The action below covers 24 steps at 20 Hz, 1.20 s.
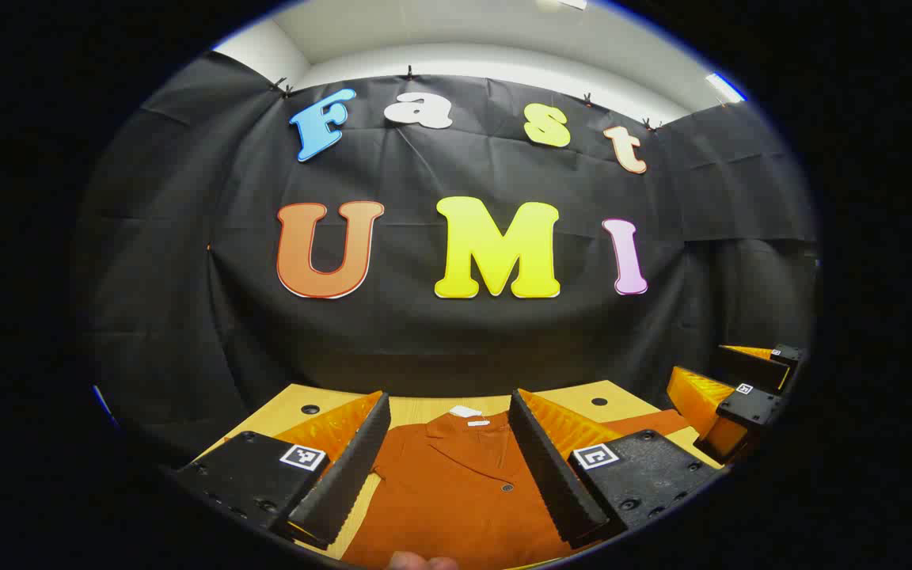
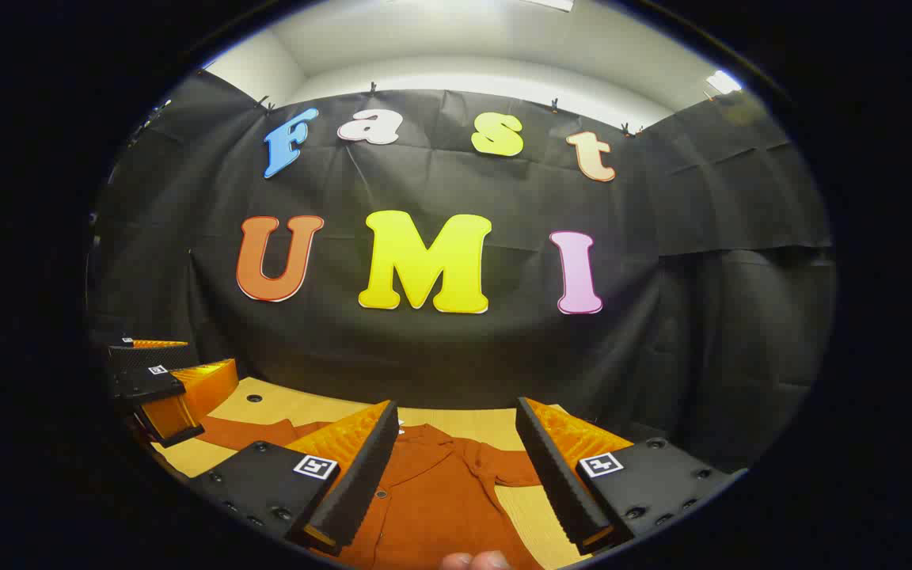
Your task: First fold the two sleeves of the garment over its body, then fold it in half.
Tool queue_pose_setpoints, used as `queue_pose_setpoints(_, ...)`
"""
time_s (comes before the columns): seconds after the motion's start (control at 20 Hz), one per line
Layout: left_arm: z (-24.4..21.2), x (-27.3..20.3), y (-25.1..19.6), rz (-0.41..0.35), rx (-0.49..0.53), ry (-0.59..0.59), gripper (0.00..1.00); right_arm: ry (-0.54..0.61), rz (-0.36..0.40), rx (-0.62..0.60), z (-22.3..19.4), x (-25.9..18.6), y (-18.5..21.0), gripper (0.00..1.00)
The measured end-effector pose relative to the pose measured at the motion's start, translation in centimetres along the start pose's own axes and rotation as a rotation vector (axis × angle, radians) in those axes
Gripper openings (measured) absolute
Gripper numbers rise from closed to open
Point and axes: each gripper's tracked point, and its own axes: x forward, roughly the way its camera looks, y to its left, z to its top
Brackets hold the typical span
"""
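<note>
In the left gripper view, the left gripper (image 1: 448,451) is hovering over a light wooden table (image 1: 416,408), its two fingers spreading wide apart and holding nothing. Between them a rust-orange collared shirt (image 1: 456,491) is lying flat on the table, its collar (image 1: 464,427) pointing away toward the booth's black cloth wall and its body running back toward the camera, so the long axis is lining up with the fingers. A small white label (image 1: 468,411) is sitting at the neck, and a dark button (image 1: 507,488) is showing on the front. Farther right, one sleeve (image 1: 646,422) is stretching out sideways over the table, and at the right edge the right gripper (image 1: 741,388) is hanging just beside that sleeve's end.

In the right gripper view, the left gripper (image 2: 163,380) is showing at the far left above the table (image 2: 266,404), with the shirt's other sleeve (image 2: 246,433) reaching toward it. In the middle, the right gripper (image 2: 456,459) is hovering with its fingers gaping wide and gripping nothing, framing the shirt (image 2: 432,499), whose collar end is again pointing toward the wall. To the right, the near sleeve (image 2: 515,471) is lying bunched and creased on the wood, close to the right-hand finger (image 2: 551,475).
</note>
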Motion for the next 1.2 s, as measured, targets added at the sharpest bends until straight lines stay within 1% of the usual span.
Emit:
queue_pose_setpoints(0.35, -0.1, 0.8, 0.1, 0.012, -0.008, 0.006, 0.98, 0.01, -0.009, -0.006, -0.3, 0.8, -1.0, 0.95)
queue_pose_setpoints(0.55, -0.1, 1.3, 0.2, 0.021, -0.005, 0.004, 0.98, 0.01, 0.003, -0.003, -0.3, 1.4, -0.9, 0.95)
queue_pose_setpoints(0.85, 0.2, 1.8, 0.6, 0.056, -0.006, -0.004, 0.98, -0.002, 0.006, 0.003, 0.3, 2.4, -1.3, 0.95)
queue_pose_setpoints(1.15, 0.1, 2.1, 0.6, 0.066, -0.008, -0.003, 0.98, -0.003, 0.012, 0.003, 0.4, 2.9, -1.3, 0.95)
queue_pose_setpoints(1.2, 0.1, 2.1, 0.7, 0.067, -0.008, -0.001, 0.98, -0.003, 0.013, 0.002, 0.3, 2.9, -1.2, 0.93)
